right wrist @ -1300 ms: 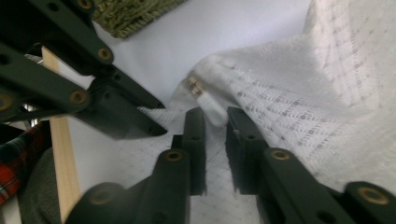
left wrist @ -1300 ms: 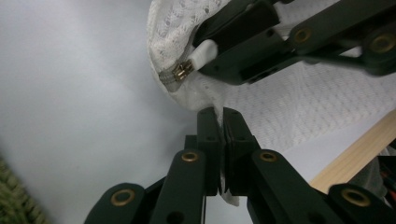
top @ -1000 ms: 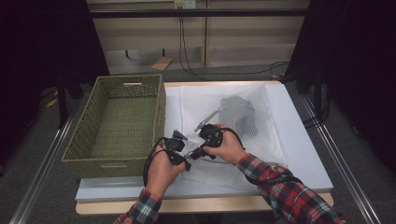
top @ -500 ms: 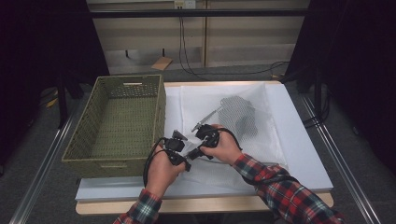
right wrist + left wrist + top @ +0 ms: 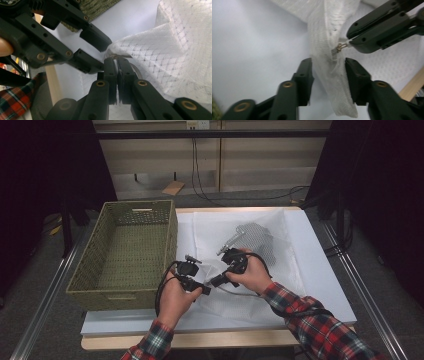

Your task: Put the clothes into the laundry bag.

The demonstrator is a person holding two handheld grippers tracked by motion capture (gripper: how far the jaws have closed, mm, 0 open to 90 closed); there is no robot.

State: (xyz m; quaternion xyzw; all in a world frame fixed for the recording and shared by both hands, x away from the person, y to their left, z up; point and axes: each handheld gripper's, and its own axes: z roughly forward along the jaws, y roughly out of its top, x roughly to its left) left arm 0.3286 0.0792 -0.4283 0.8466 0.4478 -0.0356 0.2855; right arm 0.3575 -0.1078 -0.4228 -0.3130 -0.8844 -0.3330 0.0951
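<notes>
A white mesh bag (image 5: 329, 30) lies bunched on the table, with a small brass zipper pull (image 5: 339, 47) at its folded edge. In the left gripper view, my right gripper (image 5: 348, 40) comes in from the upper right and is shut on that pull. My left gripper (image 5: 328, 75) straddles the fold just below the pull. Its jaws have just been opening, and the fabric hangs loose between the pads. In the right gripper view, my right gripper (image 5: 117, 62) pinches the pull at the bag's corner (image 5: 140, 50), and the left gripper (image 5: 96, 50) stands open beside it. In the high view both grippers (image 5: 204, 288) (image 5: 216, 281) meet near the table's front.
A green woven basket (image 5: 90, 270) stands empty on the table's left. A grey mesh piece (image 5: 257, 242) lies behind my right hand on the white cloth (image 5: 295, 250). The table's wooden front edge (image 5: 225, 337) is close to my hands.
The left jaws have let go of the white mesh and parted. My right hand has shifted slightly toward the left gripper with the zipper pull still pinched.
</notes>
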